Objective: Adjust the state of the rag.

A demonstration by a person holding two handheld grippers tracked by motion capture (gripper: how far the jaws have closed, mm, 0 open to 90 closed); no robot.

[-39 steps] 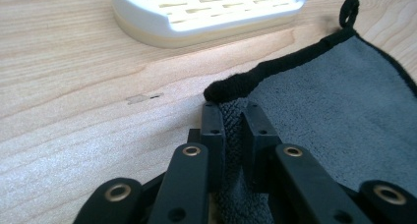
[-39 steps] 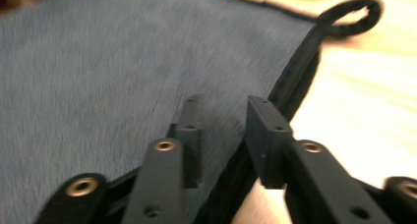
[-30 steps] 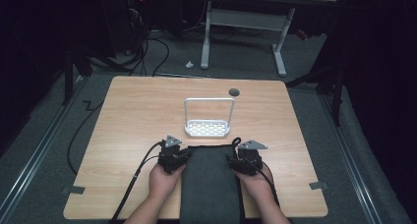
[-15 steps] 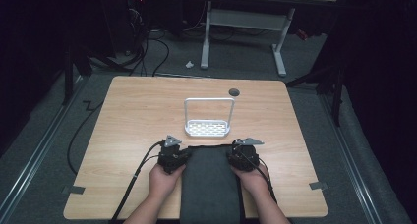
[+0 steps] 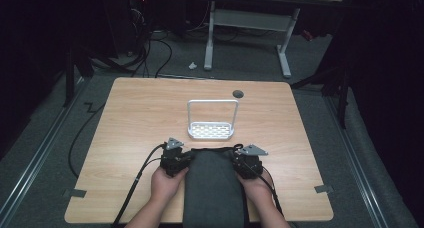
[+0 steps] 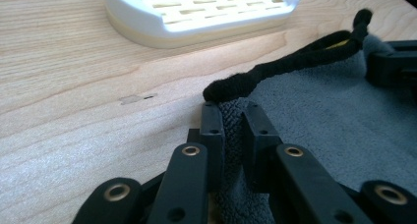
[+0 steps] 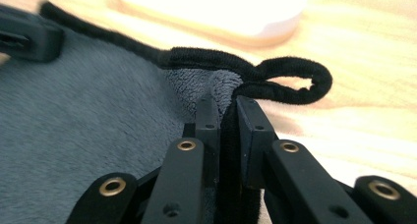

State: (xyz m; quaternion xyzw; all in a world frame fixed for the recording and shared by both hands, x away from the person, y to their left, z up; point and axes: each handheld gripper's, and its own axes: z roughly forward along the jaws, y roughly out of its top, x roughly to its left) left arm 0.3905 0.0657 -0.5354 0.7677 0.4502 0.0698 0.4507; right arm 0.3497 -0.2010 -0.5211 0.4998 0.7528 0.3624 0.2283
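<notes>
A dark grey towel (image 5: 215,188) with black trim lies on the table's near side and hangs over the front edge. My left gripper (image 5: 186,160) is shut on its far left corner; in the left gripper view the jaws (image 6: 231,108) pinch the folded cloth (image 6: 319,116) under the trim. My right gripper (image 5: 235,160) holds the far right corner. Its jaws (image 7: 226,103) have just been closing and now clamp the towel (image 7: 88,130) beside a black hanging loop (image 7: 295,81).
A white slotted tray with a tall hoop handle (image 5: 211,130) stands just beyond the towel, close to both grippers (image 6: 196,13) (image 7: 211,8). A round cable hole (image 5: 238,94) sits near the table's far edge. Bare wood (image 5: 135,118) lies to either side.
The right hand has shifted very slightly at the towel's corner. The left hand, the towel and the tray look the same.
</notes>
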